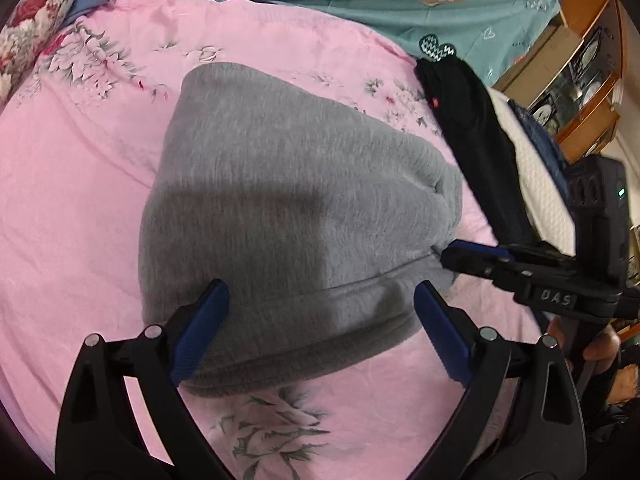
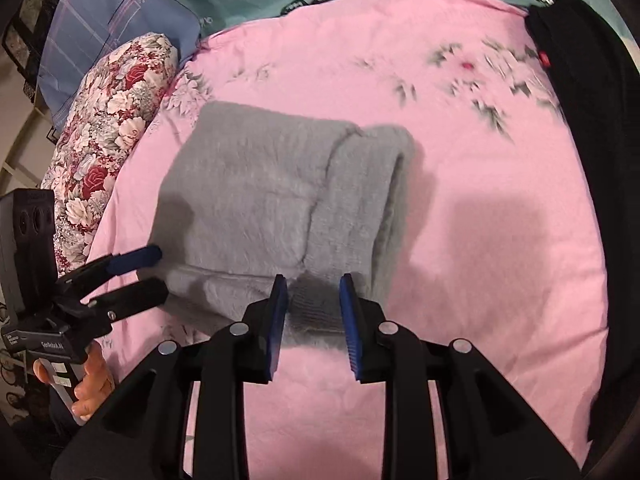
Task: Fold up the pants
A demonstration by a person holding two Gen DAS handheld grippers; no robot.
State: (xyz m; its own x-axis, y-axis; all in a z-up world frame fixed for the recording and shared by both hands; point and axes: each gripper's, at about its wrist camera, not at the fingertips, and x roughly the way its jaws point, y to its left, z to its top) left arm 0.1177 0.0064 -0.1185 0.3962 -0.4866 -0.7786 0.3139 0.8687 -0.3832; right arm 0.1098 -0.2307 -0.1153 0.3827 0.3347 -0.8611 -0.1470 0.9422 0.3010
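Only the left wrist view shows the wooden shelf [image 1: 588, 76] at the far right edge and the white and dark blue folded cloths [image 1: 540, 176] stacked behind the black garment [image 1: 476, 148]. The right wrist view alone shows the blue plaid pillow [image 2: 116, 28] beyond the rose-print bolster [image 2: 112, 136], and the person's hand [image 2: 90, 384] gripping the other tool's handle.

The grey pants [image 1: 296, 216] lie folded into a compact bundle on the pink floral bedsheet [image 1: 72, 208], near the middle of the bed. In the left view the bundle's long axis runs away from the camera, narrowing toward the teal blanket [image 1: 360, 8], with its layered edges nearest the camera. In the right view a thick rolled fold sits on the bundle's right side.

The left gripper [image 1: 320, 332] is spread wide, its blue pads straddling the near edge of the pants. The right gripper [image 2: 314, 328] is partly spread, with the bundle's near corner lying between its pads; whether the pads touch the cloth is unclear. In the left view its tips sit at the bundle's right corner.
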